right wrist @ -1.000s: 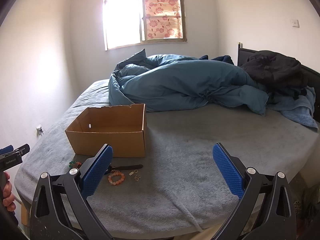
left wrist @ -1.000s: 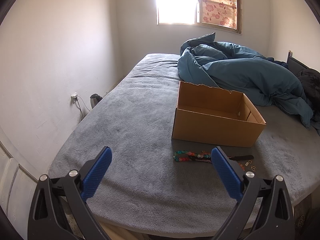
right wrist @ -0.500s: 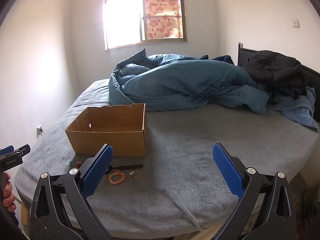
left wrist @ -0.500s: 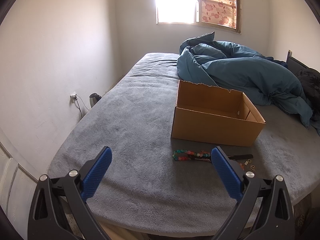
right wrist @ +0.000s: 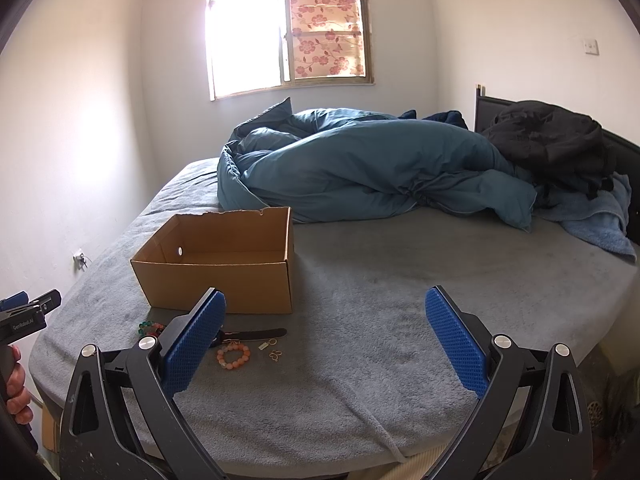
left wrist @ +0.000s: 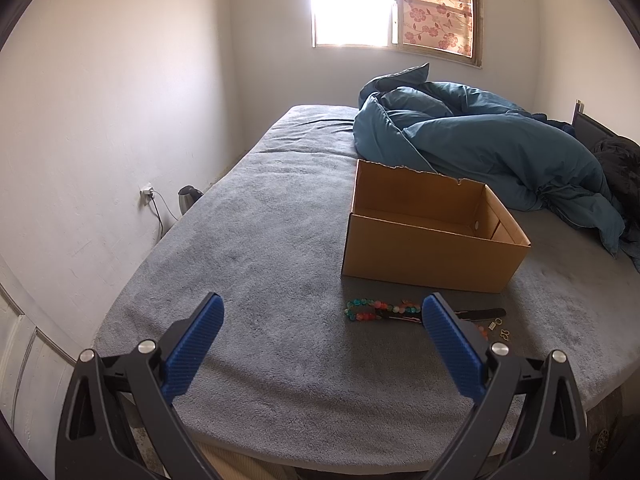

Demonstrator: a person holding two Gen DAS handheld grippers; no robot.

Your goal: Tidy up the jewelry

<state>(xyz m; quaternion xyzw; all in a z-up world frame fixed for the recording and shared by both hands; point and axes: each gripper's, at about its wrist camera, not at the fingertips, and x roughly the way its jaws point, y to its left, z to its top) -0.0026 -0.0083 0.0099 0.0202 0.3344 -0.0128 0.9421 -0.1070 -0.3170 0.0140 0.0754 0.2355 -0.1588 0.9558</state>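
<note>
- Both tools hang above the near edge of the bed, empty. I read this as the start: nothing gripped yet, every piece lying on the grey cover.
- Left tool: blue pads spread wide, nothing between them. It points toward the middle of the frame, level with the mattress, with the jewelry ahead of its right-hand pad.
- Right tool: pads likewise wide apart and empty, held low and level. At lower left of its frame I see part of the other tool and the fingers of a hand on its handle.
- Jewelry sits in a loose row just before the front wall of the cardboard box, presumably staged for a short lift into it.
- Multicolour bead strand at centre right of the left frame; beside it a dark strap, possibly a watch band.
- Orange bead bracelet and small gold pieces at lower centre-left of the right frame; too small to identify.
- Box is open-topped; what I can see of the inside looks empty.
- Blue duvet is bunched behind the box, clear of the work.
</note>
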